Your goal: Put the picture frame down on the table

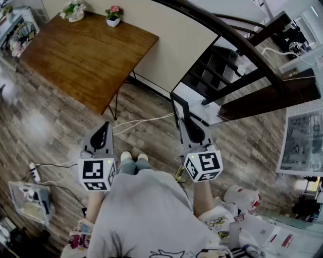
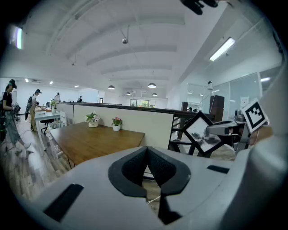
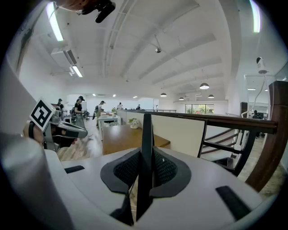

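Between the right gripper's (image 3: 145,157) jaws sits the picture frame (image 2: 203,134), pinched by its black edge. The right gripper view sees it edge-on, a thin dark blade rising straight out of the pads. From the left gripper view it hangs cornerwise like a diamond, picture side showing. So the right tool is clamped narrow on the frame and carries it in the air, over the wood-plank floor (image 1: 50,126) and well short of the goal.

The left gripper (image 2: 147,152) rides alongside with its jaws closed together and nothing between them. It is a spare hand for now.

Ahead and off to the person's left stands the brown wooden table (image 1: 86,55). Its top is bare apart from two small flower pots (image 1: 73,10) at the far edge. To the right a dark stair railing (image 1: 242,45) runs past, and white cables (image 1: 146,121) trail across the floor near the table leg.

By the look of it, this is the carry: frame secured, table not yet reached. The next move calls for stepping in and swinging the right gripper left over the bare near part of the tabletop. Then it must come low enough for the frame's bottom edge or corner to touch wood before the jaws let go. Letting go too high, or with the frame balanced on that corner, could tip it over.
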Action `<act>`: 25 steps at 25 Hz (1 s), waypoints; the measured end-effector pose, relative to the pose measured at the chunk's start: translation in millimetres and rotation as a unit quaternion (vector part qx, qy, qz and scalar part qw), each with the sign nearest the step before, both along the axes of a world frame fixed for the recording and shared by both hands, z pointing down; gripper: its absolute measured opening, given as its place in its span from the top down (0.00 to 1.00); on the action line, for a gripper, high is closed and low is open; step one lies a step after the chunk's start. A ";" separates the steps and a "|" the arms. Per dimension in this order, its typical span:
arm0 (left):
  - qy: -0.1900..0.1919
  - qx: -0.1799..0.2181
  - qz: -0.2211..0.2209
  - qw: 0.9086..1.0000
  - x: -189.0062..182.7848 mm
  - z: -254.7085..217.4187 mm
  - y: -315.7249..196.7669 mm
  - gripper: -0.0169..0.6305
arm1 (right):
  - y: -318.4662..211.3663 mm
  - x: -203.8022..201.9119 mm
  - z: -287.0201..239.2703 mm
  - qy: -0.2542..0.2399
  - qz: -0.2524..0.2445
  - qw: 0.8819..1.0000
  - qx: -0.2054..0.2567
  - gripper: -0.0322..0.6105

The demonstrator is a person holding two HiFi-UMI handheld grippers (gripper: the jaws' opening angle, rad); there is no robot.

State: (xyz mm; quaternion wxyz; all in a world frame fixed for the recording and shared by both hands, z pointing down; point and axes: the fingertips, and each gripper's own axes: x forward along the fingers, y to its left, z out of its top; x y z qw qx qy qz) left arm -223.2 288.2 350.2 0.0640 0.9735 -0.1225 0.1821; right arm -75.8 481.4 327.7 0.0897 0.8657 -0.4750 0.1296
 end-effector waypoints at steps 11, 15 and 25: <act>-0.003 0.001 -0.013 1.000 12.8 -1.8 21.5 0.97 | 31.5 10.2 7.7 -0.032 -0.001 0.999 0.018 0.86; -0.008 0.003 -0.014 1.000 19.5 0.2 24.3 0.97 | 37.8 16.2 11.3 -0.037 0.001 0.999 0.017 0.86; -0.004 0.002 -0.018 1.000 63.1 8.6 -13.3 0.97 | 2.3 58.0 21.6 -0.044 -0.003 0.999 0.014 0.86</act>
